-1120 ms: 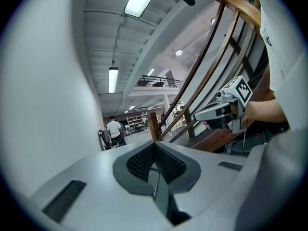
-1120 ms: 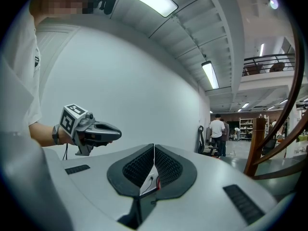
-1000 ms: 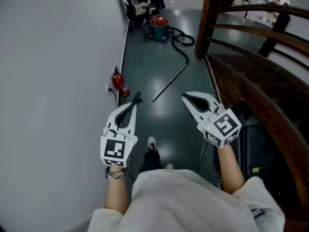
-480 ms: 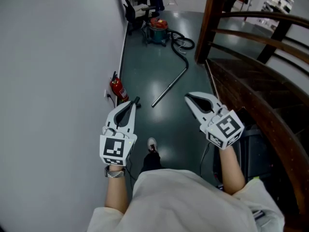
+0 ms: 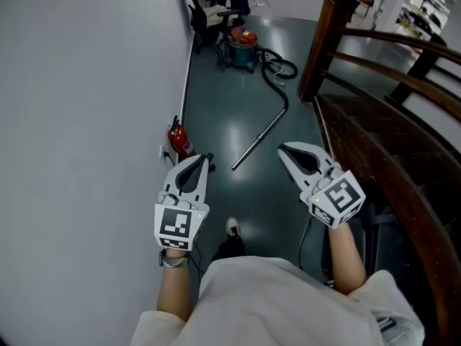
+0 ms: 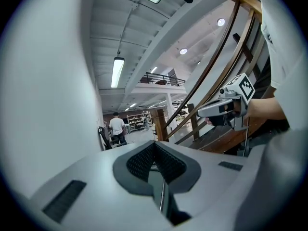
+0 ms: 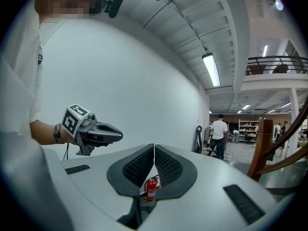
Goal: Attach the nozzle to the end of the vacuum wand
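Observation:
A long metal vacuum wand (image 5: 261,137) lies slanted on the dark floor ahead, and its black hose (image 5: 277,71) curls back to a canister vacuum (image 5: 241,47). A small dark piece (image 5: 209,157), perhaps the nozzle, lies on the floor by my left gripper's tip. My left gripper (image 5: 202,160) is shut and empty, held level just left of the wand's near end. My right gripper (image 5: 283,150) is shut and empty too, to the right of it. The wand (image 6: 161,196) shows as a thin rod below the closed jaws in the left gripper view.
A white wall (image 5: 86,121) runs along the left, with a red fire extinguisher (image 5: 178,140) at its foot. A wooden staircase with curved rails (image 5: 374,56) closes the right side. Office chairs (image 5: 205,9) stand beyond the vacuum. A person in a white shirt (image 7: 220,129) stands far off.
Both grippers have travelled forward along the corridor, still shut. The wand, the fire extinguisher and the vacuum now sit lower and nearer in the head view.

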A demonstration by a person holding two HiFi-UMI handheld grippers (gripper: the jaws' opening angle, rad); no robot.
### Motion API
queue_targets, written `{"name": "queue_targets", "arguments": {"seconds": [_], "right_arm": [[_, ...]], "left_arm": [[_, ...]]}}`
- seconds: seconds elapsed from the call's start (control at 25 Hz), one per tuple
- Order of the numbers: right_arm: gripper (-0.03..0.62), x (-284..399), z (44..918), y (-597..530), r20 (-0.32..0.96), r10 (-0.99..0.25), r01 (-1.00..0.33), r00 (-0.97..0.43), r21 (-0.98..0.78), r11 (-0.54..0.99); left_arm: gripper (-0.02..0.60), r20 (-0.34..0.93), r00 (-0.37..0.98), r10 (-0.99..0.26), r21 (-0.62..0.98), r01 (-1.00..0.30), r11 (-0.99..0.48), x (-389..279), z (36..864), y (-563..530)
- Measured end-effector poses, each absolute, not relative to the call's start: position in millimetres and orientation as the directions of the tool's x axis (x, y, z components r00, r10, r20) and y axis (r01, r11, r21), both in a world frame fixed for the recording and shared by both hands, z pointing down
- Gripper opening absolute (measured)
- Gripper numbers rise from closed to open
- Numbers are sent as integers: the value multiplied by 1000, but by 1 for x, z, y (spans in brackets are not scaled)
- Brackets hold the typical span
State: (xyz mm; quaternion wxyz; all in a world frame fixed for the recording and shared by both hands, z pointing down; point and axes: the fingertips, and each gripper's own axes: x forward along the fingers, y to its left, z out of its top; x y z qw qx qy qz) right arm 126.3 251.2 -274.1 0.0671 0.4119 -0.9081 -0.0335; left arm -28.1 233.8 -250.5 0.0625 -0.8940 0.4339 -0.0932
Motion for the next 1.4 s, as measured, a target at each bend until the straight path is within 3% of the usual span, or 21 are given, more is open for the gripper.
{"name": "queue_targets", "arguments": {"seconds": [1.4], "right_arm": [[28,84,-243,62,174,-740,-739,-650,81,668]], "left_arm": [[0,192,623,-758,-138,-748,-650,-55,-210,52]]}}
